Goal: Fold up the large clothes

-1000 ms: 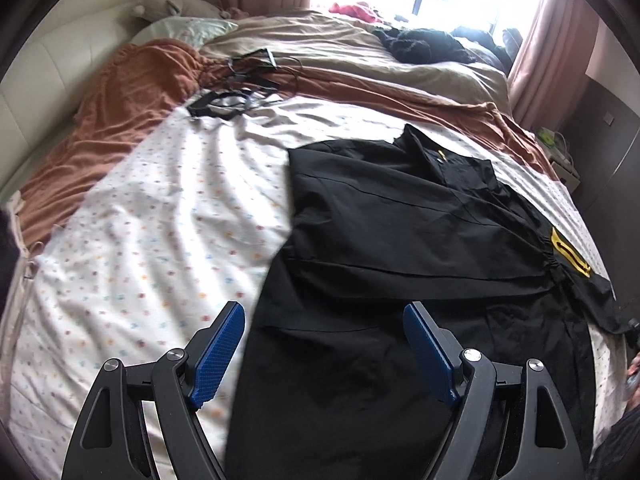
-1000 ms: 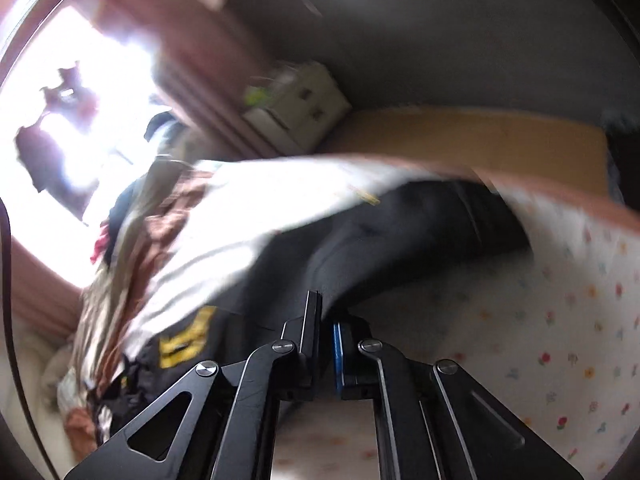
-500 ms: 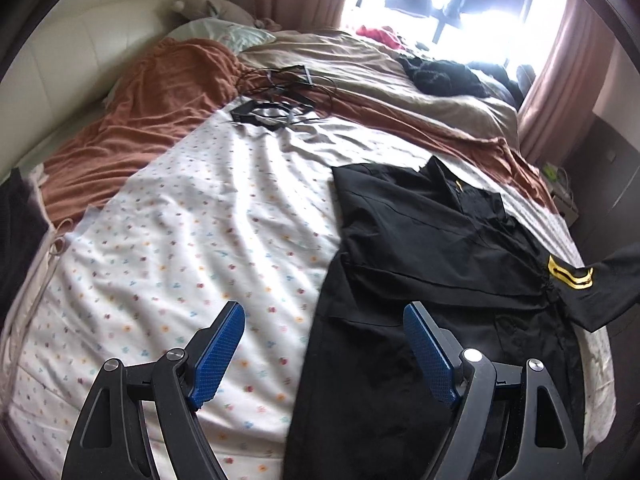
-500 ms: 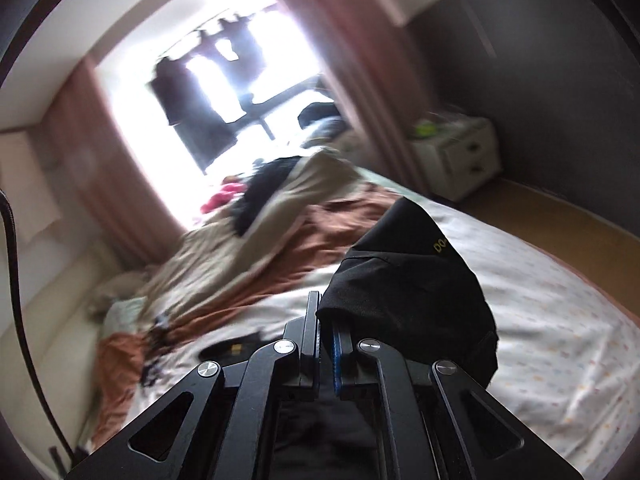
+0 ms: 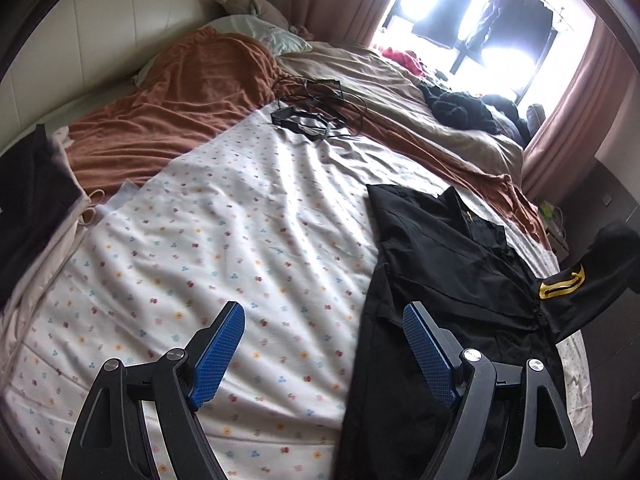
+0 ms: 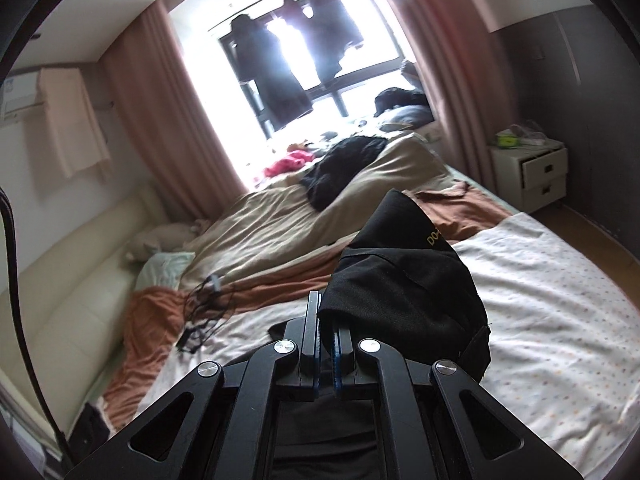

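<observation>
A large black jacket (image 5: 448, 280) with a yellow sleeve mark lies spread on the floral sheet (image 5: 224, 240) at the right of the bed. My left gripper (image 5: 324, 344) is open and empty, hovering over the jacket's left edge. My right gripper (image 6: 326, 320) is shut on the jacket's sleeve (image 6: 404, 280), holding it raised above the bed. In the left wrist view that sleeve (image 5: 580, 280) rises at the far right; the right gripper is not visible there.
A brown blanket (image 5: 176, 112) and beige duvet (image 5: 400, 92) lie bunched at the head of the bed. Black cables (image 5: 316, 112) lie on the sheet. Dark clothes (image 5: 460, 108) are heaped near the window. A white nightstand (image 6: 532, 172) stands at the right.
My right gripper has lifted the sleeve off the bed and swung up. My left gripper has drawn back and left, so the jacket sits further right in its view.
</observation>
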A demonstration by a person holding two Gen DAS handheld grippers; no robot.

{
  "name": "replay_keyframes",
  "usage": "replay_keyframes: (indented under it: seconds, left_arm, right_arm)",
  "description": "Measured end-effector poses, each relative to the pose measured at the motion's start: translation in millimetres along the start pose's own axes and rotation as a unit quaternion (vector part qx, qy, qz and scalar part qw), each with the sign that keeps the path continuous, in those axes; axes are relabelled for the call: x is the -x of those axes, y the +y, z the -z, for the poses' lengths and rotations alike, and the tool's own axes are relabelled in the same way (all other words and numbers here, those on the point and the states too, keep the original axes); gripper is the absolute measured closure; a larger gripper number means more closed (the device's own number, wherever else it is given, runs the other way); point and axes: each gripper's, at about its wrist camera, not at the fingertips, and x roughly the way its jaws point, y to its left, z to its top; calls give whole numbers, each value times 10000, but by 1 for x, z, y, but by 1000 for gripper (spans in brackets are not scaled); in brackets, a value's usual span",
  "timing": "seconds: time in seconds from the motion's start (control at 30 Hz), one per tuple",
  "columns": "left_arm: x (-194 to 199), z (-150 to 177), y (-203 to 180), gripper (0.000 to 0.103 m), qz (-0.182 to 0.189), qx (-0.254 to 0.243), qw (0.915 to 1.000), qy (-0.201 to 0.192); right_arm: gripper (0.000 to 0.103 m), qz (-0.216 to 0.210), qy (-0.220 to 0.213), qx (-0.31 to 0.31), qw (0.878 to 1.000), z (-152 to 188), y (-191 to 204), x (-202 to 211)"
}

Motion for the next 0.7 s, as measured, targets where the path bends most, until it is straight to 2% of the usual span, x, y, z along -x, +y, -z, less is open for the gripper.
replay_keyframes:
  seconds: [0.33, 0.7]
  left_arm:
    - [1, 5, 47, 20, -2, 212, 9998, -1]
    - [-17, 15, 92, 20, -84, 466, 9986, 214]
  right_arm:
    - [98, -293, 471, 250, 9981, 35, 72, -66]
    - [98, -288, 1357, 149, 9902, 134, 103, -173]
